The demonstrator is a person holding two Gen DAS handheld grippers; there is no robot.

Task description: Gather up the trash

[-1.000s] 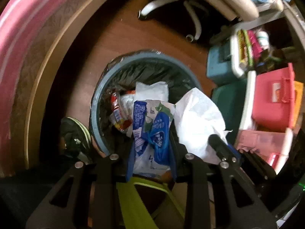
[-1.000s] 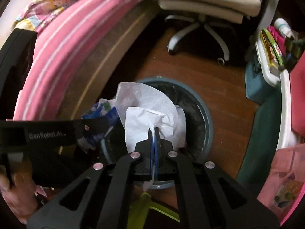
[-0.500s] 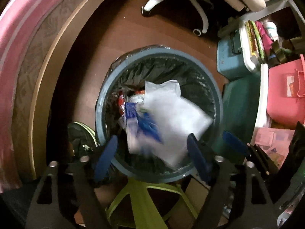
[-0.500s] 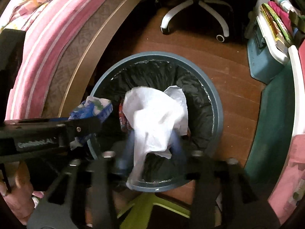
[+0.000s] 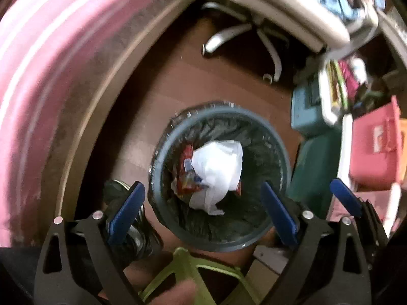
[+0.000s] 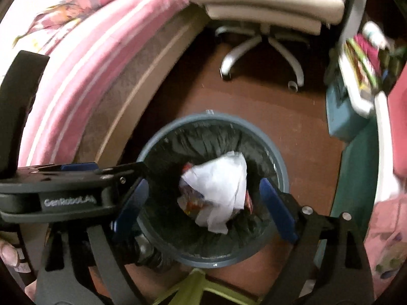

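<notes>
Both tools have spread wide and emptied since a second ago: the left tool (image 5: 203, 211) then pinched a blue-and-white wrapper, the right tool (image 6: 203, 208) a white crumpled tissue (image 5: 218, 172). Now both hover above the round grey-blue plastic bin (image 5: 287, 162) lined with a black bag. The tissue lies inside the bin on red printed wrappers (image 5: 187, 160). In the right view, the left tool's black body reads "GenRobot.AI". A white swivel chair base (image 6: 264, 48) stands beyond the bin.
</notes>
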